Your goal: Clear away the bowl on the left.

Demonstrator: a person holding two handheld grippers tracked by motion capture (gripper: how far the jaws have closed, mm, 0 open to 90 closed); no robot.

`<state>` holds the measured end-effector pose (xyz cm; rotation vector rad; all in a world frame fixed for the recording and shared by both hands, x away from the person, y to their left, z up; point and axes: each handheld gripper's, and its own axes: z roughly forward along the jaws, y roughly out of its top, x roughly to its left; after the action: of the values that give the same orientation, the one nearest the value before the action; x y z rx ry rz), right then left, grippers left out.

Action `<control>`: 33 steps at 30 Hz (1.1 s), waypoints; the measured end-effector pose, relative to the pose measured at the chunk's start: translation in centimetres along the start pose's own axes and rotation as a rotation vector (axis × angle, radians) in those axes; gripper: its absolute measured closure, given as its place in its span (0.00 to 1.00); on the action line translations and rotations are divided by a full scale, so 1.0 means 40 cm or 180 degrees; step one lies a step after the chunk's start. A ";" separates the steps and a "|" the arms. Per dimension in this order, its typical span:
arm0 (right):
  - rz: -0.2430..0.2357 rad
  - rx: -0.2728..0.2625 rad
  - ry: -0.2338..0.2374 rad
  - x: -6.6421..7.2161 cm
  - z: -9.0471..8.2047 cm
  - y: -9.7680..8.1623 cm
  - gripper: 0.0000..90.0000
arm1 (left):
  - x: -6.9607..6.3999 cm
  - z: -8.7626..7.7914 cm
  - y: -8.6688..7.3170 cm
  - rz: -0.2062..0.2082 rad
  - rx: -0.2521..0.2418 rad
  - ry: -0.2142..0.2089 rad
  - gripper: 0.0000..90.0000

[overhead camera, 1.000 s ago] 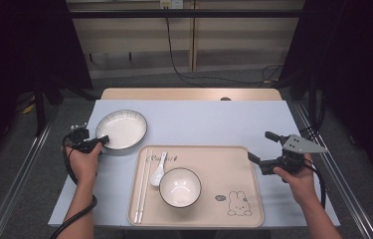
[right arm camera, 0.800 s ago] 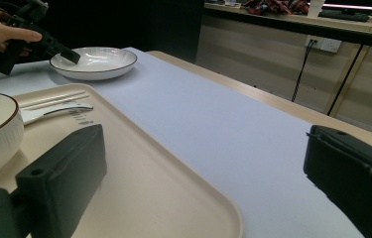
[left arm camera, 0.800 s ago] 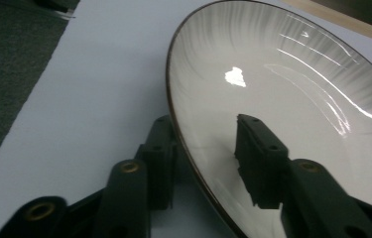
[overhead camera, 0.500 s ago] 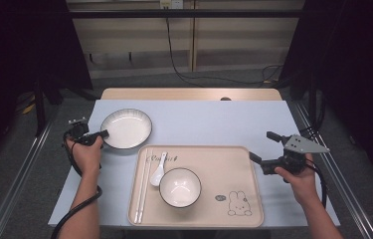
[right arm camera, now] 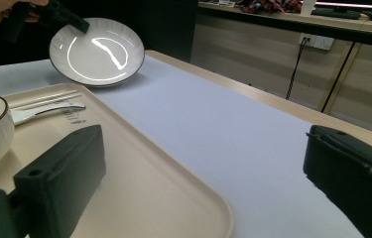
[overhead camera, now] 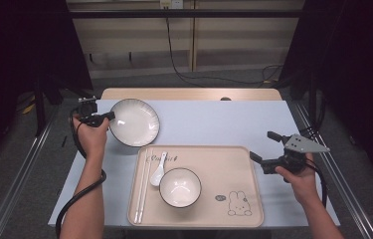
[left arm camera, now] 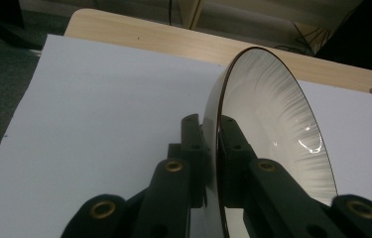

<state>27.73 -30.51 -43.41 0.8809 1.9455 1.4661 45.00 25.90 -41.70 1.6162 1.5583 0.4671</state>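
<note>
A white ribbed plate point(overhead camera: 134, 122) with a dark rim sits at the table's back left, its left edge raised so that it tilts. My left gripper point(overhead camera: 105, 117) is shut on that rim. In the left gripper view the jaws point(left arm camera: 212, 124) have just been closing and now pinch the plate point(left arm camera: 273, 124) edge-on. The right gripper view shows the tilted plate point(right arm camera: 96, 52) far off, with the left gripper point(right arm camera: 67, 17) on its upper edge. My right gripper point(overhead camera: 264, 146) is open and holds nothing, just right of the tray point(overhead camera: 246, 164). Its wide jaws point(right arm camera: 203, 144) stand over the tray's corner.
The beige tray with a rabbit print carries a white bowl point(overhead camera: 180, 186), a white spoon point(overhead camera: 158, 172) and a pair of chopsticks point(overhead camera: 141, 186) at its left side. A pale blue mat point(overhead camera: 214, 119) covers the table. Metal rails run along both sides.
The left hand has risen with the plate's rim in its jaws, so the plate's left edge has lifted and the plate now tilts. The right hand has not moved.
</note>
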 end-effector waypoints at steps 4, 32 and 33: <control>-0.0048 0.0031 -0.0022 -0.001 0.009 0.000 0.02 | -0.002 -0.012 0.014 -0.0005 -0.0012 -0.0073 0.94; 0.0793 0.0127 0.0325 -0.039 0.225 0.115 0.10 | -0.397 -0.063 0.032 0.0880 0.0171 -0.1534 0.94; 0.0851 0.0166 0.0372 -0.040 0.237 0.117 0.09 | -0.419 -0.066 0.029 0.0927 0.0196 -0.1628 0.94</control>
<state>36.69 -25.06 -41.29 1.1381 2.0191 1.6562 41.02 10.93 -34.71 1.8410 0.9709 0.1352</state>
